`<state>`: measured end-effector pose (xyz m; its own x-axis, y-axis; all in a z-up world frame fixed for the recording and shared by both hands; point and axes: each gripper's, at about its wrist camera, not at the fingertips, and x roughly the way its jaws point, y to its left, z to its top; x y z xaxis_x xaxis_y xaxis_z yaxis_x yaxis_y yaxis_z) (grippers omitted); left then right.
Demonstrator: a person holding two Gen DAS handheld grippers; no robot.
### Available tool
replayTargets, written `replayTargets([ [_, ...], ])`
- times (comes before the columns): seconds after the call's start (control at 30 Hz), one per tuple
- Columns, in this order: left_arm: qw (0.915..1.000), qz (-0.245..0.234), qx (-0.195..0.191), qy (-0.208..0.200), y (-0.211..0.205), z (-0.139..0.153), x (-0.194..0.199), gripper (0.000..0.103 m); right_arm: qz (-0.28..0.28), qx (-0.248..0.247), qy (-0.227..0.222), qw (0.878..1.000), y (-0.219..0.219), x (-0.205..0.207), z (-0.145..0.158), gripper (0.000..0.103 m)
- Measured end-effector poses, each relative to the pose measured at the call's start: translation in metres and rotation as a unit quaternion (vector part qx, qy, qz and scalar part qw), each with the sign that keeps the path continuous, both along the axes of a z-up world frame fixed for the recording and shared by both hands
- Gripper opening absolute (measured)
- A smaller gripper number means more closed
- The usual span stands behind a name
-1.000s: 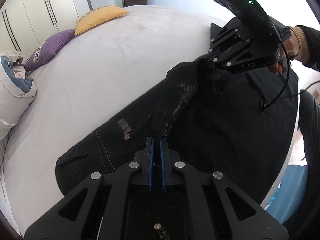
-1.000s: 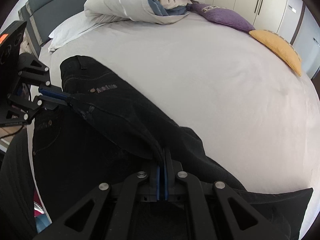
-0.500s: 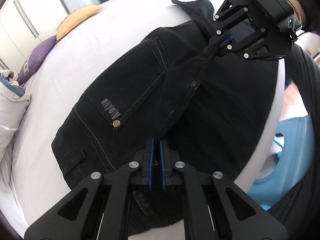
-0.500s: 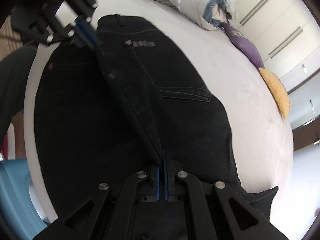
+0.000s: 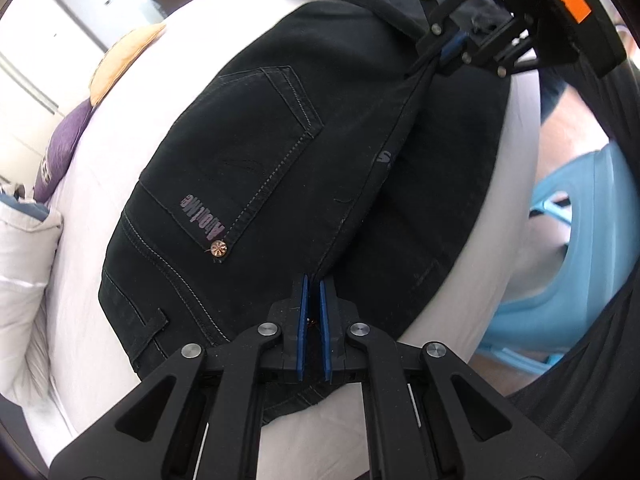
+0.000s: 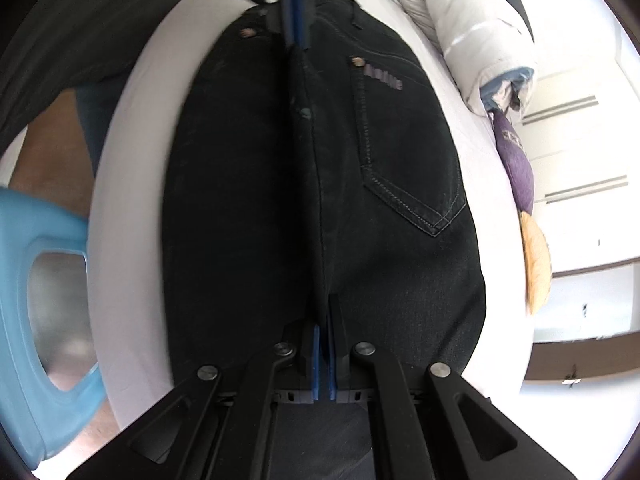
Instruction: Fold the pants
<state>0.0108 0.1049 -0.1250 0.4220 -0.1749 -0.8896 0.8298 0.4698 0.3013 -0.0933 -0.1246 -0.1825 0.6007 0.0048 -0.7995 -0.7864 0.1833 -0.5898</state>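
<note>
A big white bed (image 5: pixel 120 128) fills the room. A purple pillow (image 5: pixel 56 152), a yellow pillow (image 5: pixel 120 60) and a puffy white blanket (image 6: pixel 472 28) lie on it. A blue plastic stool (image 5: pixel 568 280) stands beside the bed.

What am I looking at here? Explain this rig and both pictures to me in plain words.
No robot: a person holds a two-finger clamp in each hand, each carrying a wide-angle camera looking along its fingers. One picture comes from the left gripper, the other from the right gripper; each also shows the other at the top. Black pants lie on a white bed. Both clamps are shut on a raised ridge of the pants, stretched between them. Cushions, a duvet and a blue stool are nearby.
</note>
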Motion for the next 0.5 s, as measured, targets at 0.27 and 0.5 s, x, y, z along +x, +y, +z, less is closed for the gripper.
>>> replayTargets([
  [0.27, 0.9991, -0.030, 0.018, -0.023, -0.003, -0.001, -0.014, 0.005, 0.022, -0.036, -0.039, 0.998, 0.001, -0.003, -0.001, 0.003],
  [0.5, 0.9985, -0.044, 0.020, -0.026, -0.015, -0.003, -0.023, 0.005, 0.027, -0.053, -0.050, 0.997, 0.001, -0.012, 0.002, 0.003],
])
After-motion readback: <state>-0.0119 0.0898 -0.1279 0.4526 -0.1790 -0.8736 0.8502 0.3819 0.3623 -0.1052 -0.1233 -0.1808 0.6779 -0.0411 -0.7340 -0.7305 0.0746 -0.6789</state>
